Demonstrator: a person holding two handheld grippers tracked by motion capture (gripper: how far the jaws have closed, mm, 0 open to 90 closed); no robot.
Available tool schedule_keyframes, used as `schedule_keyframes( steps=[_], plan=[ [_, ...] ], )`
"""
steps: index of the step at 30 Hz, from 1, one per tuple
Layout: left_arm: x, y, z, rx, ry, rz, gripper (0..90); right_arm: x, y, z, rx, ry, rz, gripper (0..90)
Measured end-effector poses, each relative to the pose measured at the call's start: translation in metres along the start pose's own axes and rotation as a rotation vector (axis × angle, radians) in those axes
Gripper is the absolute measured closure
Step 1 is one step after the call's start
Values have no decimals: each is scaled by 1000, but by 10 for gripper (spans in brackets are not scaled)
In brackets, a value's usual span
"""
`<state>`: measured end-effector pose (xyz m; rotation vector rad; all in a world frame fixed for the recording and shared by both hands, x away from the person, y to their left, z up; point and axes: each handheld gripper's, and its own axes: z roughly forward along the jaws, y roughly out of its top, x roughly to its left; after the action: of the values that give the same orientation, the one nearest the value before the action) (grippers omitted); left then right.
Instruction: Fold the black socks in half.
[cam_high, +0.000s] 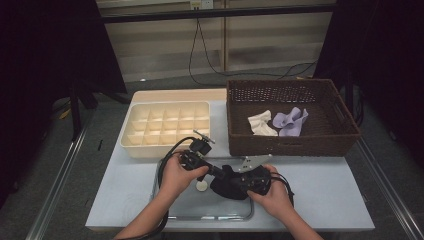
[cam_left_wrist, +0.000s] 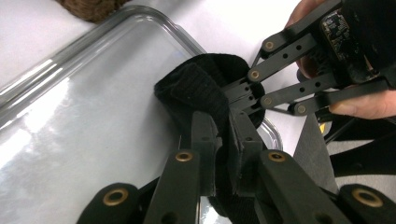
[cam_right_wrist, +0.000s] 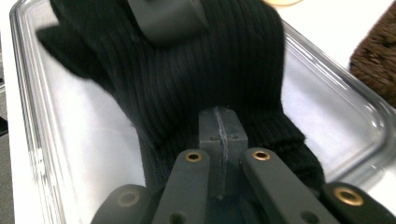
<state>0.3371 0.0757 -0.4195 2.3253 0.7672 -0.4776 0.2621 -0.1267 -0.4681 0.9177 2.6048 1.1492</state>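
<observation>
A black ribbed knit sock (cam_high: 226, 184) hangs bunched just above a clear glass tray (cam_high: 200, 214) at the table's near edge. My left gripper (cam_high: 219, 173) comes in from the left and is shut on one side of the sock (cam_left_wrist: 196, 88), with fabric pinched between its jaws (cam_left_wrist: 223, 122). My right gripper (cam_high: 240, 181) comes in from the right, its jaws pressed together on the sock's ribbed end (cam_right_wrist: 187, 84) at the tips (cam_right_wrist: 219, 117). The two grippers meet nose to nose over the tray (cam_left_wrist: 70, 116). In the left gripper view the right gripper (cam_left_wrist: 243, 93) bites the same fabric.
A cream box with several compartments (cam_high: 165, 125) stands behind the tray. At the back right is a brown wicker basket (cam_high: 292, 137) holding a white cloth (cam_high: 262, 123) and a lilac cloth (cam_high: 291, 121). A small white round thing (cam_high: 201, 185) lies in the tray.
</observation>
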Motion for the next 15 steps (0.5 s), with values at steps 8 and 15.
schedule_keyframes(
  steps=[8,15],
  plan=[
    [-2,2,5,8,18,22,826,-5,0,-13,-22,0,21,880],
    [-2,5,5,13,15,20,826,-11,-10,-19,12,14,32,899]
  ],
)
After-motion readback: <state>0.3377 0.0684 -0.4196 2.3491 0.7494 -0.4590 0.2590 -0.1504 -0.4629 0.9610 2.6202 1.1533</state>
